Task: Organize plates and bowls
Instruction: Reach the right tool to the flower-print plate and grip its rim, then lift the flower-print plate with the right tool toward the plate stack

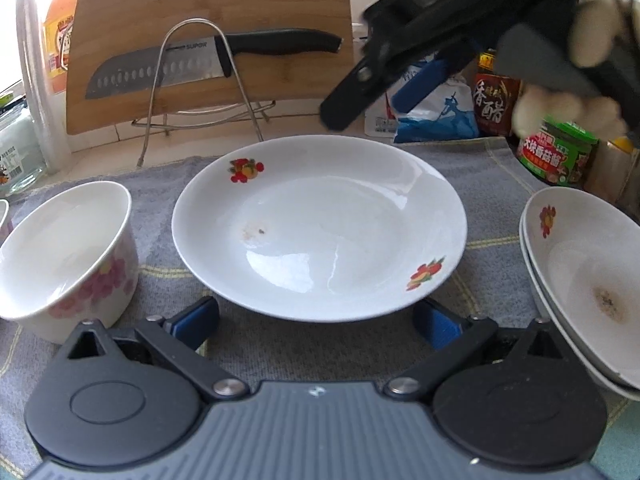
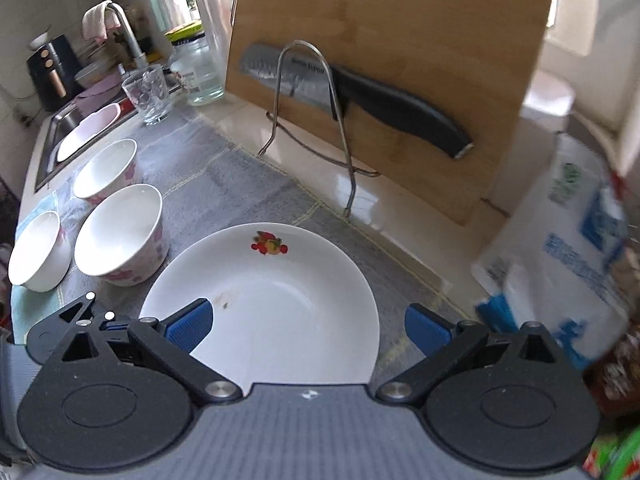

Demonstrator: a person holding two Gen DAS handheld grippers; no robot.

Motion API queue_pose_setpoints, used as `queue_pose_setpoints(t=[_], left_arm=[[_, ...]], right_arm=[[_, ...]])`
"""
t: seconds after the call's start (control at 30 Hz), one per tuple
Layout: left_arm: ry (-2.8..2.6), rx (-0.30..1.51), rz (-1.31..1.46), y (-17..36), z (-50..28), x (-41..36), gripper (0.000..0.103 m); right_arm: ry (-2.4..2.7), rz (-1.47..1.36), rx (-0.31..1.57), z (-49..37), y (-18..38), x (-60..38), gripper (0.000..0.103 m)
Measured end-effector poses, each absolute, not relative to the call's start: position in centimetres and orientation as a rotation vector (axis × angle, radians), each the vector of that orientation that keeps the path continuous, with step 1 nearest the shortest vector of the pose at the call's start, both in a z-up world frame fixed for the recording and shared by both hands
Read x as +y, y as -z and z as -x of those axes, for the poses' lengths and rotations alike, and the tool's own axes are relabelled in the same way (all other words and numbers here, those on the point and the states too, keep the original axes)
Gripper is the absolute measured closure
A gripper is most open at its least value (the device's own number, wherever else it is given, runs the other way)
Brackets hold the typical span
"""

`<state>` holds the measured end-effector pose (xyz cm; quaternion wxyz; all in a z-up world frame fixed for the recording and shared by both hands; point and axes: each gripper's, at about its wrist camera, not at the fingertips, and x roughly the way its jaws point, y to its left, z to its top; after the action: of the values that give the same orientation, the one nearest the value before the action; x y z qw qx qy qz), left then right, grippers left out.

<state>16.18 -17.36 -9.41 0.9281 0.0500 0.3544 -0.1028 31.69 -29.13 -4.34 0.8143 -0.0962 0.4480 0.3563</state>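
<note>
Both grippers are empty with fingers spread wide: the left gripper [image 1: 316,322] sits low at the near rim of the plate [image 1: 320,224], and the right gripper [image 2: 308,330] hangs above that plate. The plate lies alone on the grey cloth [image 1: 492,184] over the surface, apart from the two plates already stacked [image 1: 580,264] to its right. To its left stand three bowls [image 2: 120,232], side by side and unnested, so I judge the task about half done: this plate still needs stacking and the bowls nesting.
</note>
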Motion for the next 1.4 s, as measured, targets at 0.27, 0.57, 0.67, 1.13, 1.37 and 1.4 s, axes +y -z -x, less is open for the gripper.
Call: queue_pose_setpoints(t=[0.27,0.57,0.67,1.13,1.37,1.4], left_arm=[[0.205,0.724,-0.104,9.4,-15.9,-17.4,0.000],[0.223,0.699,-0.185,9.0,-15.7,-18.1,0.000],[0.224,0.702,-0.180,9.0,-15.9,-18.0,0.000],[0.233,0.729,-0.126,9.2,-16.8,-17.0,0.000],[0.242,0.727,-0.137,9.1,-16.9,-17.0,0.000],[0.242,0.725,-0.140,9.1,-16.9,-17.1,0.000]], right_arm=[[-0.850,0.180,1.040,-35.6,7.1,-28.4,0.000],[-0.954,0.069,1.086,-37.1,7.9,-28.4,0.000],[-0.962,0.048,1.100,-37.3,8.2,-28.5,0.000],[-0.917,-0.006,1.129,-37.1,9.0,-28.3,0.000],[-0.924,0.052,1.150,-37.2,8.8,-27.4,0.000],[-0.935,0.066,1.153,-37.2,8.7,-27.1,0.000]])
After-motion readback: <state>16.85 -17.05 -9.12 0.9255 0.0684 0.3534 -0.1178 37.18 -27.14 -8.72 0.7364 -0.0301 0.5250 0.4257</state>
